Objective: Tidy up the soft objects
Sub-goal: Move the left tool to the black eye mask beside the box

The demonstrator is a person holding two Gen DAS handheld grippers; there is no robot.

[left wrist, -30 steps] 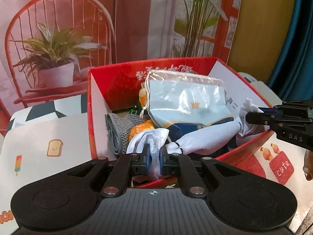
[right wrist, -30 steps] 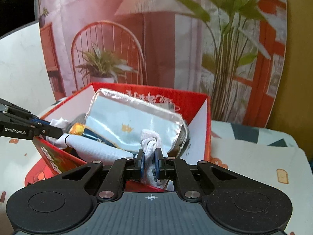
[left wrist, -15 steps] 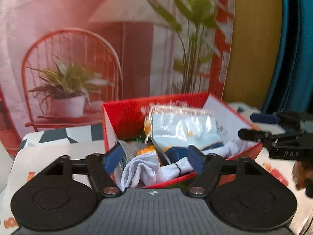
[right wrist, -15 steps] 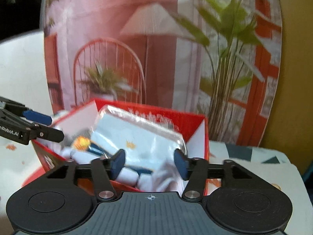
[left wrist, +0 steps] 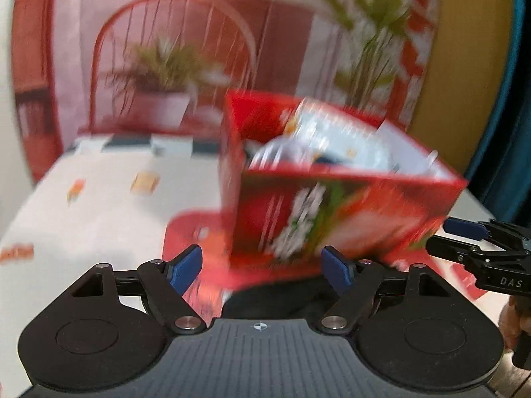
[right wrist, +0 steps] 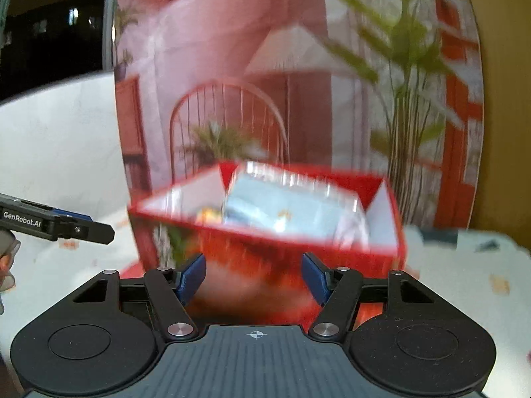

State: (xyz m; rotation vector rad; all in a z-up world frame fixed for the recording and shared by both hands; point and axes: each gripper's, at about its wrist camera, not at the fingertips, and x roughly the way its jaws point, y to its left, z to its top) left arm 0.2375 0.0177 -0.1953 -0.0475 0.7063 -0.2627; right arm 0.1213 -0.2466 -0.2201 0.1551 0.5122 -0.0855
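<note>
A red cardboard box [left wrist: 332,212] stands on the table, blurred by motion. Inside it are a pale blue plastic packet [left wrist: 332,139] and a white garment [left wrist: 278,152]. My left gripper [left wrist: 260,268] is open, back from the box's near wall, with nothing between its blue pads [left wrist: 184,267]. The right wrist view shows the same box [right wrist: 265,248] and packet [right wrist: 292,205]. My right gripper [right wrist: 253,277] is open and empty in front of the box. Each gripper shows at the edge of the other's view, the right gripper [left wrist: 464,242] and the left gripper [right wrist: 83,229].
The box rests on a red mat [left wrist: 192,232] over a white tablecloth [left wrist: 99,205] with small cartoon prints. A printed backdrop [right wrist: 232,66] of a chair and plants stands behind. A dark blurred shape [left wrist: 275,298] lies just before the left gripper. A hand [left wrist: 512,315] shows at the right edge.
Both grippers were shut on the white garment over the box. They let it go, opened, and pulled back and down; the garment stays in the box.
</note>
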